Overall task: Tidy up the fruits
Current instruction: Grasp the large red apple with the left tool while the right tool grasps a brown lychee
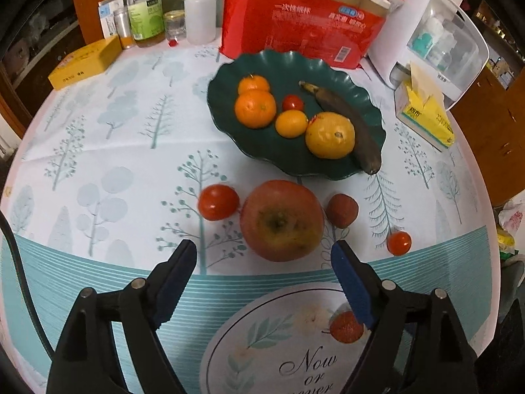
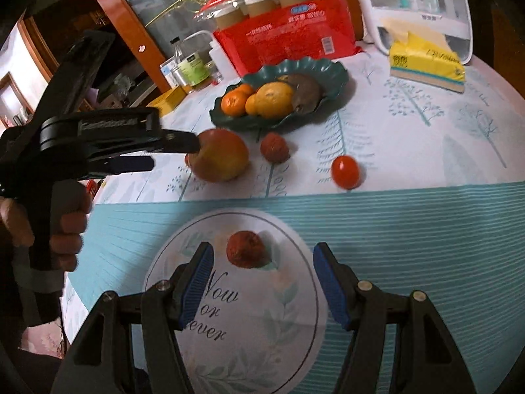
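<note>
Both tongs are held apart, and nothing is clamped in either. The left tongs (image 1: 264, 256) are aimed at the large apple (image 1: 281, 219), which lies on the worktop (image 1: 98, 151) just ahead of the blue pads, between them in line but not yet enclosed. In the right wrist view the same tongs are seen from the side, their tips reaching the apple's near flank; whether contact is made cannot be told. The right tongs (image 2: 262, 262) are levelled at a small reddish lychee (image 2: 245, 249) lying on the printed medallion of the cloth, close ahead of the pads.

The step in hand is judged to be the gathering of loose fruit into the green plate (image 1: 226, 75), where mandarins (image 1: 255, 108), a small tomato, a yellow citrus (image 1: 329, 135) and a blackened banana (image 1: 351, 124) are already placed. Left on the cloth are the apple, a tomato (image 1: 218, 202), a second lychee (image 1: 341, 210) and a cherry tomato (image 1: 398, 243), so the task is thought to be about half done.

For the apple, a wide opening is called for, since its girth nearly fills the gap; a short advance and a grip across the widest part would be needed. The skin is smooth and waxy, mottled red over yellow, and slipping may be expected if it is gripped off-centre. The lychee is small, round and rough-skinned, and should be held easily by the ribbed pads. The tomatoes are glossy and soft, so light pressure is advised. The plate is rigid, with a scalloped rim. The cloth is thin and printed with trees.
</note>
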Available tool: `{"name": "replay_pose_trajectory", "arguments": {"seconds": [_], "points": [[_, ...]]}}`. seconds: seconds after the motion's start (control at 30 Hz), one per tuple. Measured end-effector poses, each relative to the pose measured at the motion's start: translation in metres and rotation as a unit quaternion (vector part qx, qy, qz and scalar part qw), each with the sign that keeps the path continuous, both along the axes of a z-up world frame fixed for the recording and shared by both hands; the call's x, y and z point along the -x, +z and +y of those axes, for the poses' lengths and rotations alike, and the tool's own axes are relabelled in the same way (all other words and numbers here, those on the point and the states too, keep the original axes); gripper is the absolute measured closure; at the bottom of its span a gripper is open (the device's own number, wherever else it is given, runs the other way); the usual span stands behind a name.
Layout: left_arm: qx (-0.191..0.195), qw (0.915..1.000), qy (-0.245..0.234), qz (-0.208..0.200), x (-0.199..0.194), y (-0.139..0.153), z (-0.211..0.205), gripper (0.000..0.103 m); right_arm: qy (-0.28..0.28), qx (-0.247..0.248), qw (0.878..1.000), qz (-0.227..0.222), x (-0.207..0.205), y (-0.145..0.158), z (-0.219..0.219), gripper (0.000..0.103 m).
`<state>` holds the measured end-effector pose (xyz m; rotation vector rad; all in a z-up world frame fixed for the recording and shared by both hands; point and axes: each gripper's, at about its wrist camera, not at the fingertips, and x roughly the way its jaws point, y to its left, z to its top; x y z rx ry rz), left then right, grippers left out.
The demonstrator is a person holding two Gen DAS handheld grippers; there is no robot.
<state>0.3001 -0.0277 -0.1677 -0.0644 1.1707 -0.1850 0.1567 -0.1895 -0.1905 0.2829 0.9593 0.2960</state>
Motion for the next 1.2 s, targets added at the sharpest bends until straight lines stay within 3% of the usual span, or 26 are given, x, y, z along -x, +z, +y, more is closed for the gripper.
{"name": "replay_pose_trajectory", "arguments": {"seconds": [0.37,0.8,1.03,1.2], "points": [[0.055,0.9984,0.007,-0.012,-0.014,-0.029,-0.007,0.02,0.063,0.04,0.997,-0.004,-0.007,-0.01,0.029,0.04],[0.074,0.9966,0.025,-0.026,-0.026,-0.042,-0.005,0.02,0.09,0.063,0.994,-0.008,-0.013,-0.018,0.032,0.062],[0.069,0.9971,0.021,-0.023,-0.028,-0.043,-0.007,0.035,0.106,0.065,0.992,-0.011,-0.015,-0.018,0.038,0.071],[0.071,0.997,0.021,-0.023,-0.028,-0.043,-0.006,0.036,0.109,0.067,0.992,-0.011,-0.015,-0.018,0.039,0.071]]}}
